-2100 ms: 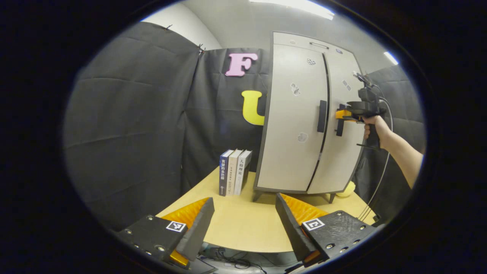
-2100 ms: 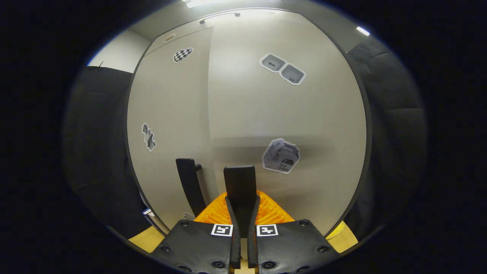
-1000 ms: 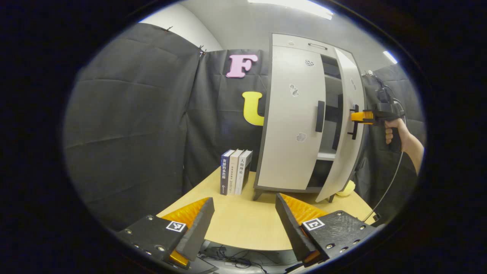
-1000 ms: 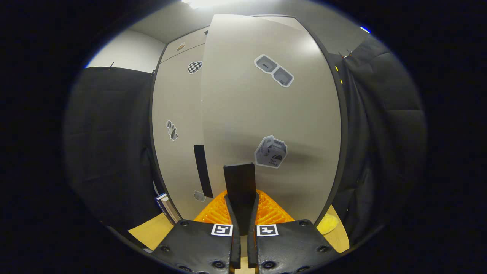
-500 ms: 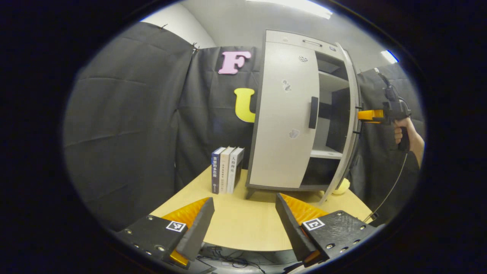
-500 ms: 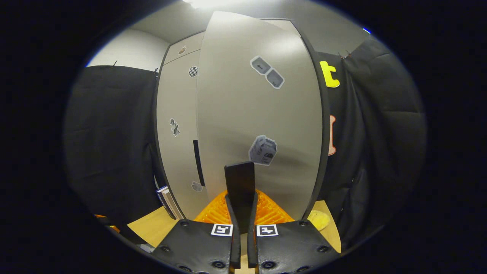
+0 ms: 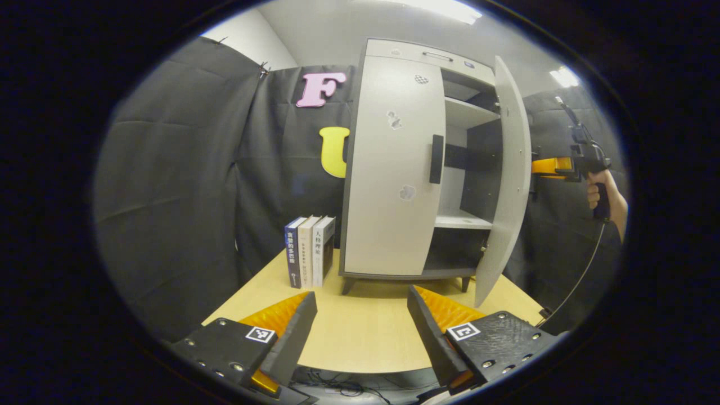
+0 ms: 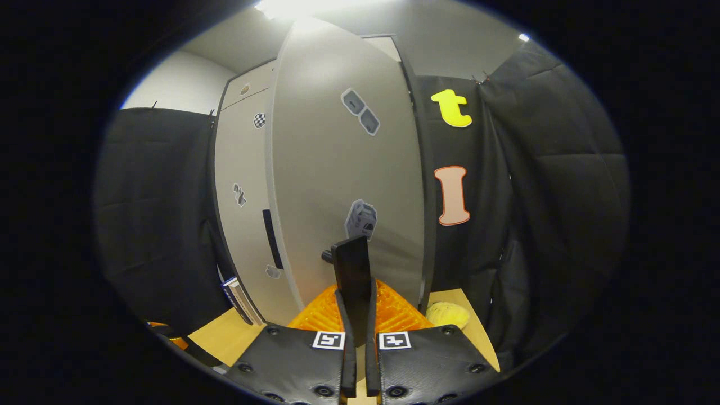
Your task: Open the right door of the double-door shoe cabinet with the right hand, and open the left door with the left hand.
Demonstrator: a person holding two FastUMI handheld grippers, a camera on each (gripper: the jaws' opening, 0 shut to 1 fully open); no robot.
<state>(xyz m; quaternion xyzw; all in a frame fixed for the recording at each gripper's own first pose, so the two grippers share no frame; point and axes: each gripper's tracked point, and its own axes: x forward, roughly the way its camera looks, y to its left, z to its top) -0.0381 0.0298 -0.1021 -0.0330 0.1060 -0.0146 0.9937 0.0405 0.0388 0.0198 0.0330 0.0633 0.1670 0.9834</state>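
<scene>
While the right gripper (image 8: 355, 315) stays clamped on the right door's handle (image 8: 352, 270), both fingers pressed against it, the right door (image 7: 506, 180) stands swung wide from the cabinet (image 7: 416, 163), baring its shelves (image 7: 464, 220). The left door (image 7: 391, 169) is shut, its handle (image 7: 436, 159) untouched; the left gripper (image 7: 360, 320) hangs over the table (image 7: 360, 332) well short of it, fingers spread wide and empty, with books (image 7: 308, 251) beside the cabinet

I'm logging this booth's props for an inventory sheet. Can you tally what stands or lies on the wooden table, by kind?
Shoe cabinet: 1
Books, upright beside the cabinet: 3
Yellow soft object, by the cabinet's right side: 1
Total: 5
</scene>
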